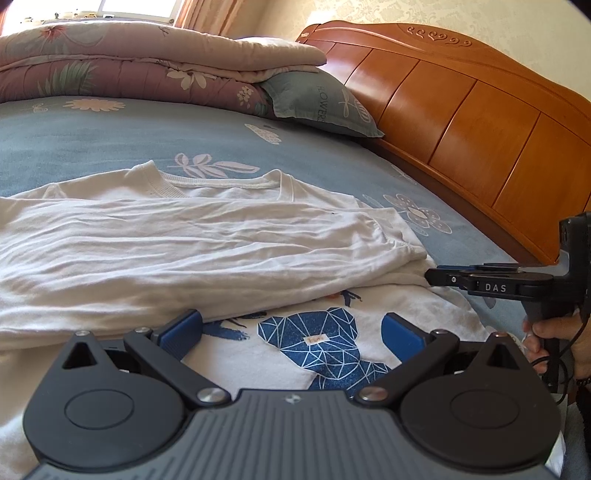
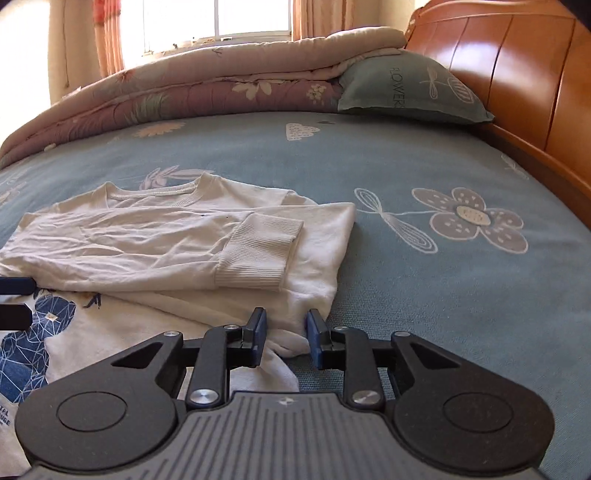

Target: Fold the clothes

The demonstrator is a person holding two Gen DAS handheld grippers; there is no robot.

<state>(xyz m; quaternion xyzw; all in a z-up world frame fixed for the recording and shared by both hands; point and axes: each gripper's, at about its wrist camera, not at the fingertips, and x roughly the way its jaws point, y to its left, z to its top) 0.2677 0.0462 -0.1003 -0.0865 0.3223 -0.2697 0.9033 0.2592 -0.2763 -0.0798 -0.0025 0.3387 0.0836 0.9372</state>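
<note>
The white sweatshirt [image 2: 177,236] is lying on the bed [image 2: 406,155], sleeves folded in, with the left tool [image 1: 291,332] hovering spread apart over its print while the right tool [image 2: 284,334] is bracketing its side edge, narrowly parted, seemingly readying the next fold.

A home bedroom: a wooden headboard [image 1: 461,110], folded quilt [image 2: 221,81], pillow [image 2: 410,88] and curtained window [image 2: 218,18].

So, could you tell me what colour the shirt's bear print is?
Blue bear print with white lines; left wrist view.
</note>
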